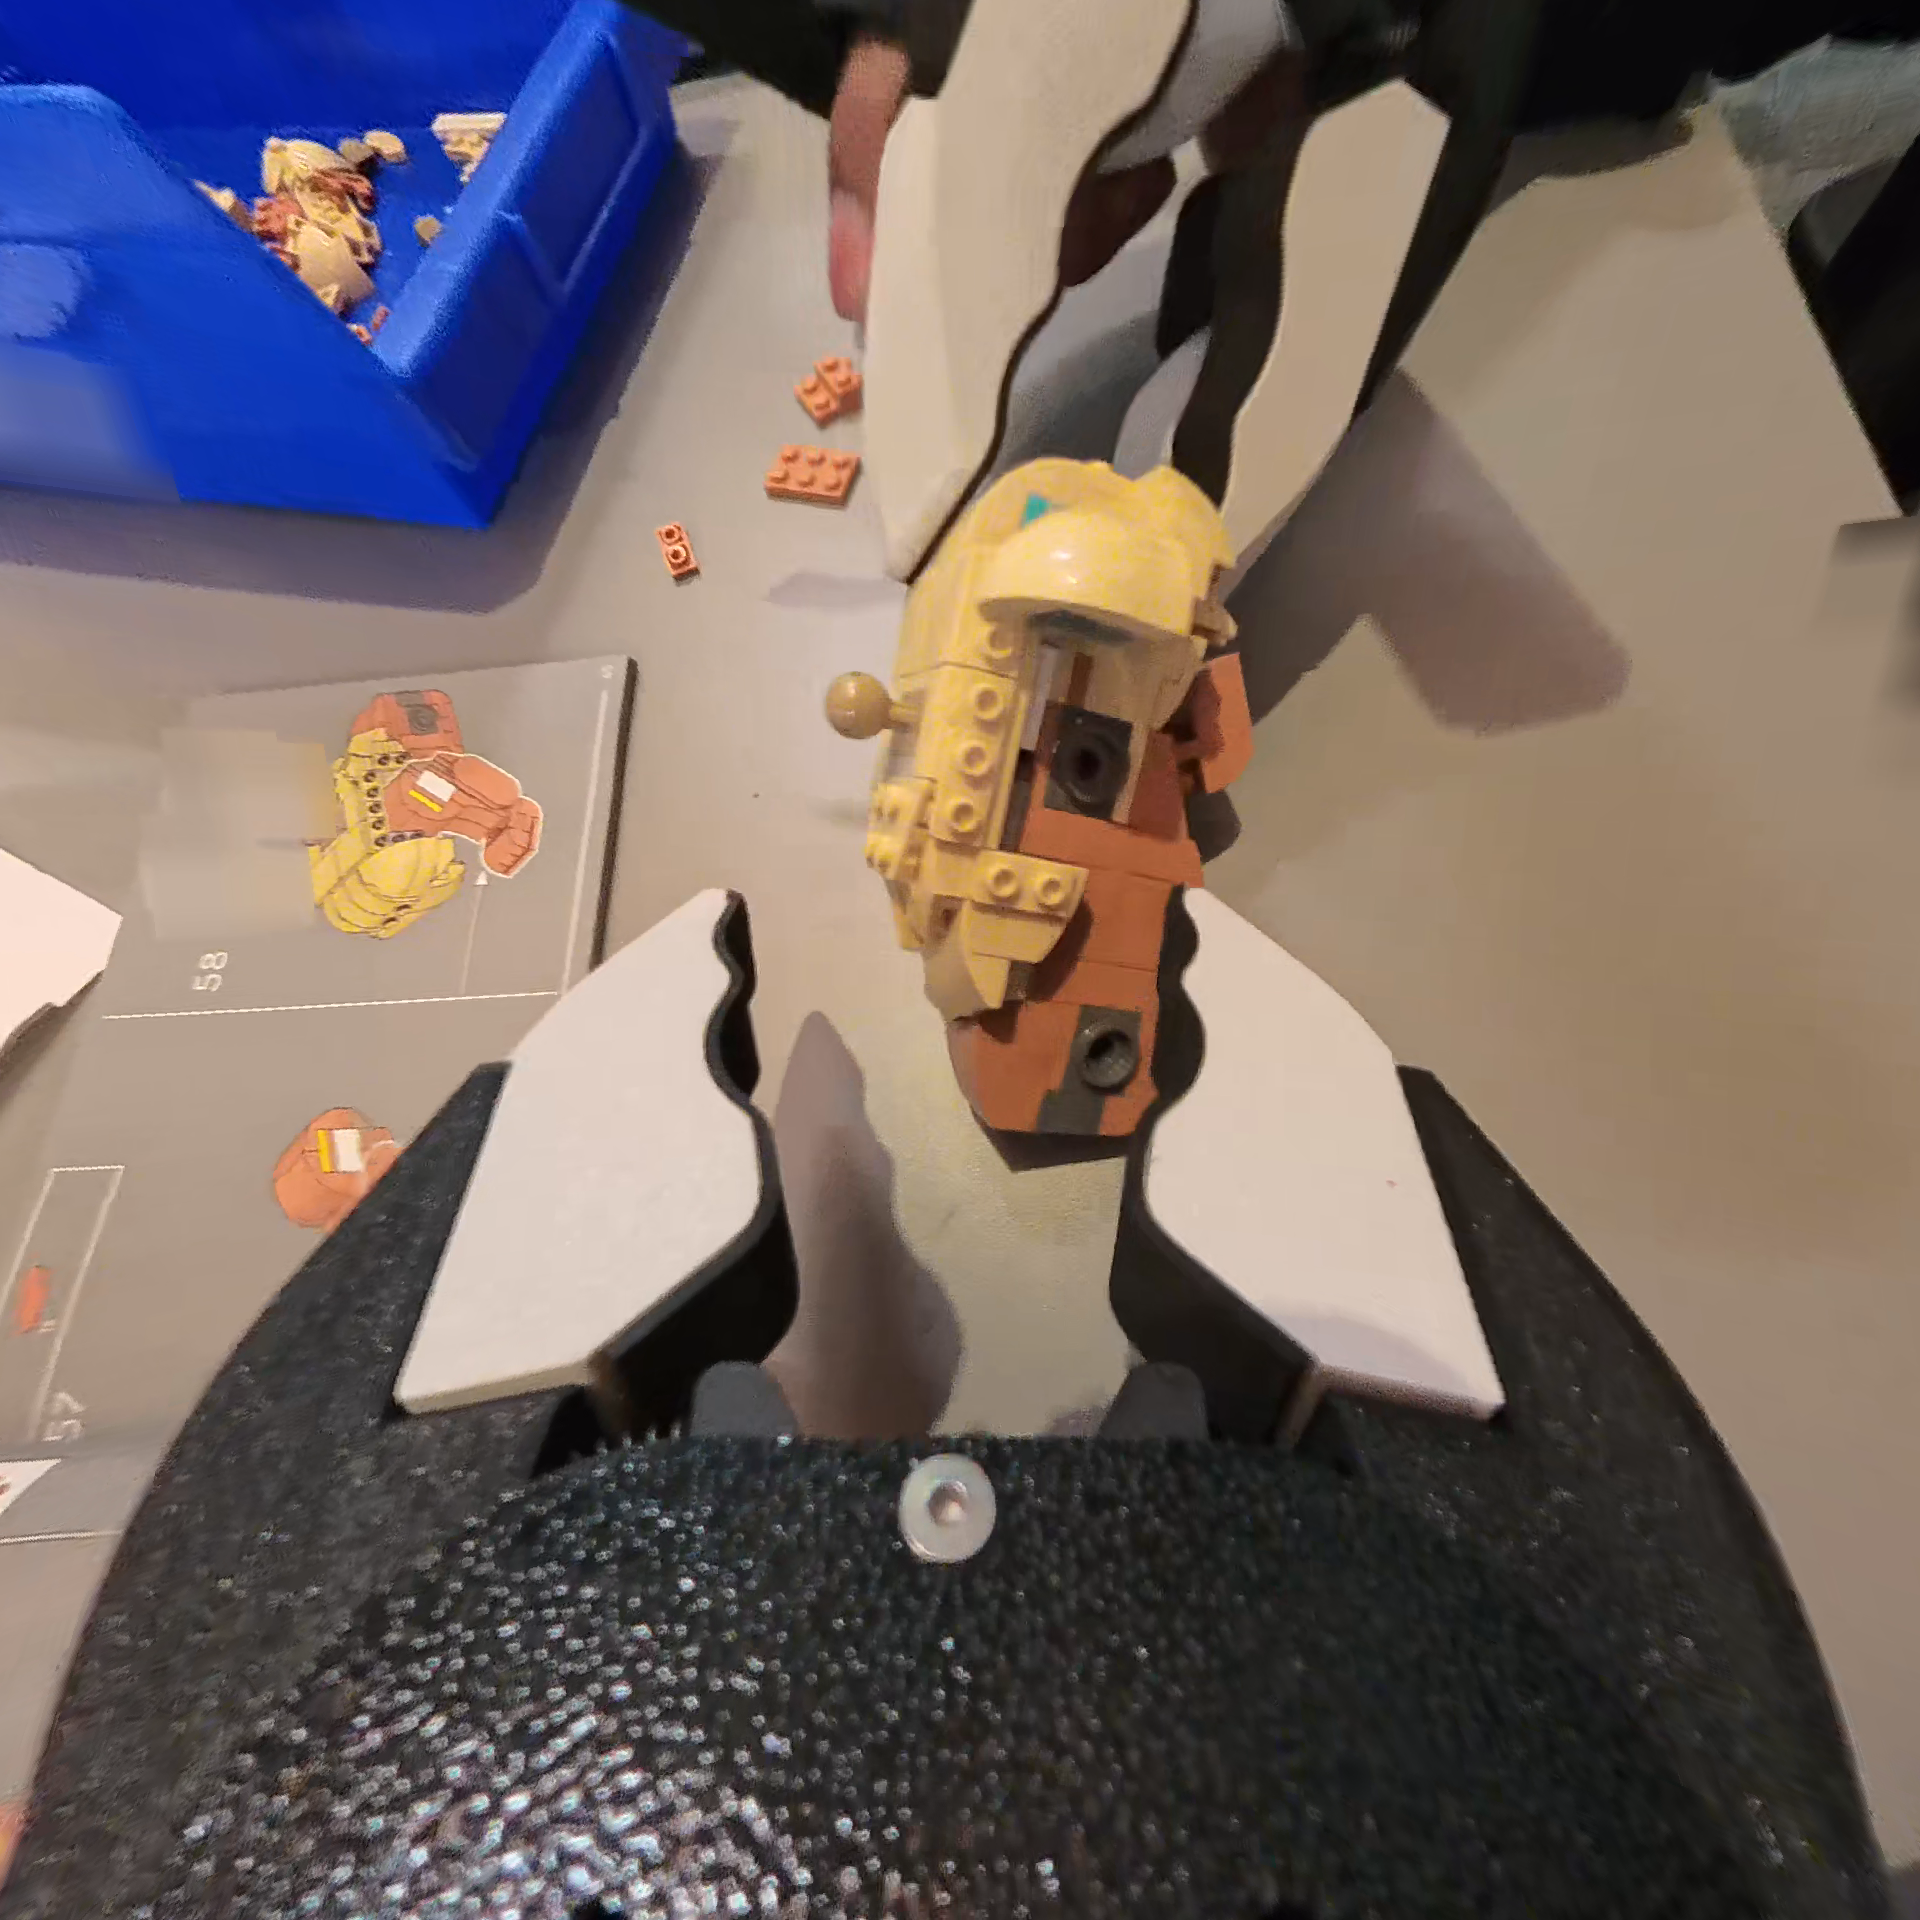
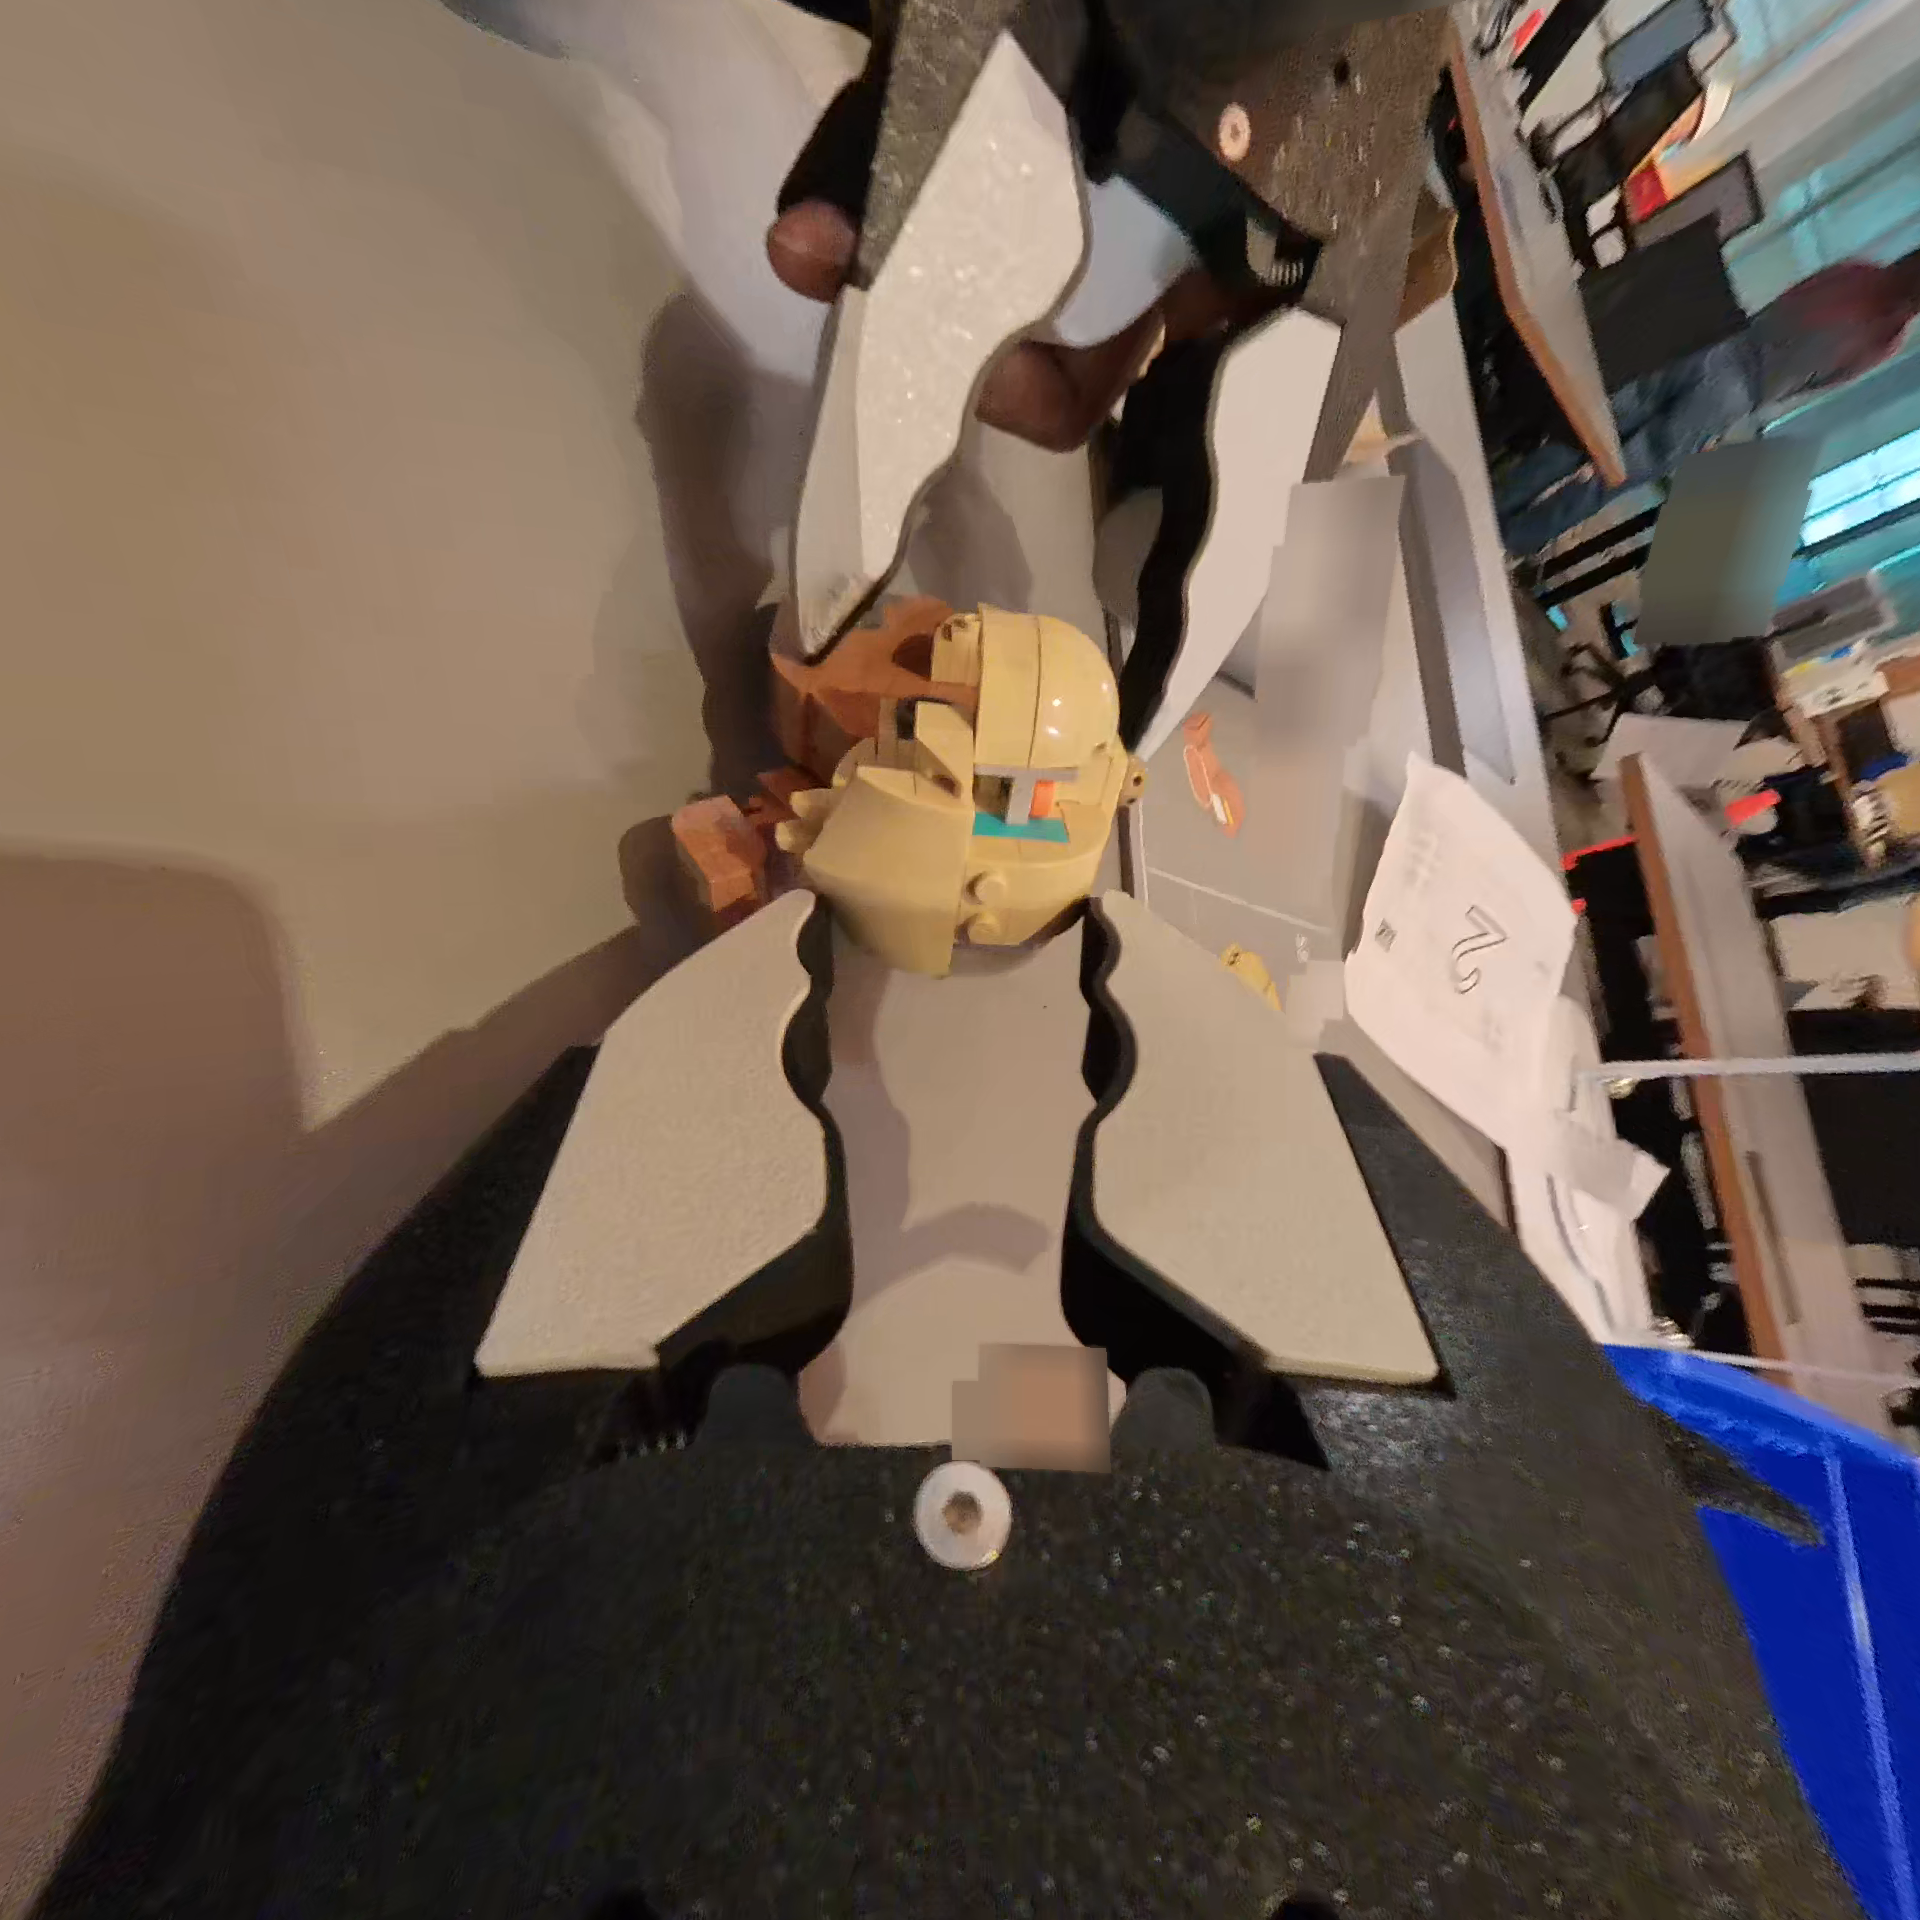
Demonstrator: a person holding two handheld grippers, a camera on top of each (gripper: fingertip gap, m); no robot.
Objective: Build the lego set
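Observation:
The lego model, a tan rounded body with a brown underside, hangs between both grippers above the grey table. My left gripper is open. Its right finger touches the model's brown end, and its left finger stands apart from the model. My right gripper comes in from the far side and is shut on the model's tan end. In the right wrist view the model sits between the right gripper's tips. The left gripper straddles the far brown part.
A blue bin with several loose tan and brown pieces stands at the far left. Three loose brown bricks lie on the table near it. An open instruction booklet lies at the left. White paper bags lie beyond the booklet. My hands' fingertips stand some 5 cm from each other.

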